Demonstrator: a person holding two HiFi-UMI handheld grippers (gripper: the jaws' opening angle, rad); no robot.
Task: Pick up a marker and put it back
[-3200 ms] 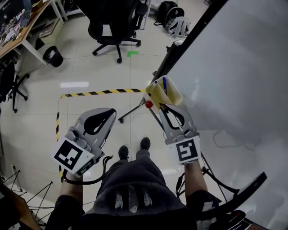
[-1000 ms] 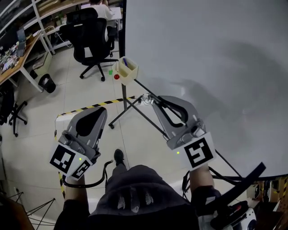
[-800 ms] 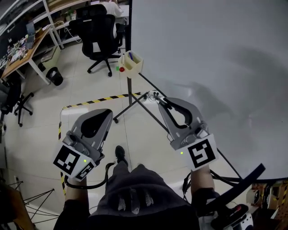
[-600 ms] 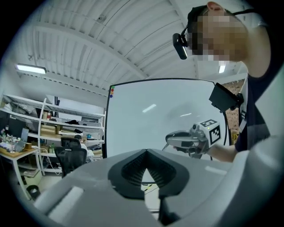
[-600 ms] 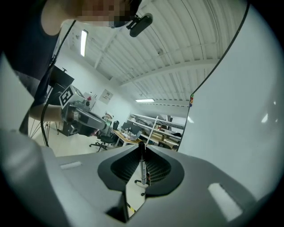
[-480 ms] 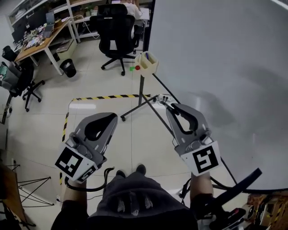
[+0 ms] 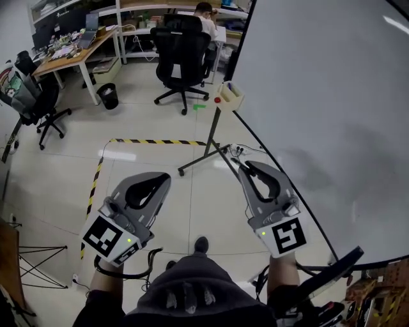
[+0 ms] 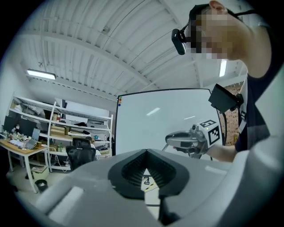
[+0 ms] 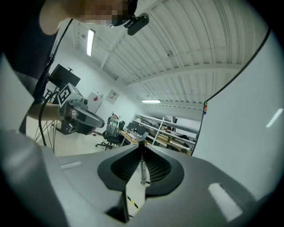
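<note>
My right gripper (image 7: 246, 168) is held level beside the whiteboard (image 7: 332, 96). In the right gripper view its jaws (image 9: 141, 148) are shut on a thin dark marker (image 9: 142, 170) that lies lengthwise between them; the head view hardly shows it. A beige marker holder (image 7: 230, 96) with a blue marker inside hangs at the board's corner, far ahead of both grippers, with a red magnet (image 7: 217, 100) beside it. My left gripper (image 7: 165, 179) is level at the left, its tips together (image 8: 146, 153) with nothing in them.
The whiteboard's stand legs (image 7: 204, 153) spread over the floor ahead, with cables by them. Yellow-black tape (image 7: 153, 142) marks the floor. Further back are a black office chair (image 7: 182, 51), a bin (image 7: 107, 96), desks and a seated person (image 7: 206, 13).
Both grippers have drawn back from the marker holder, which now sits farther away and higher in the head view. The right gripper still holds the marker; neither pair of jaws has changed.
</note>
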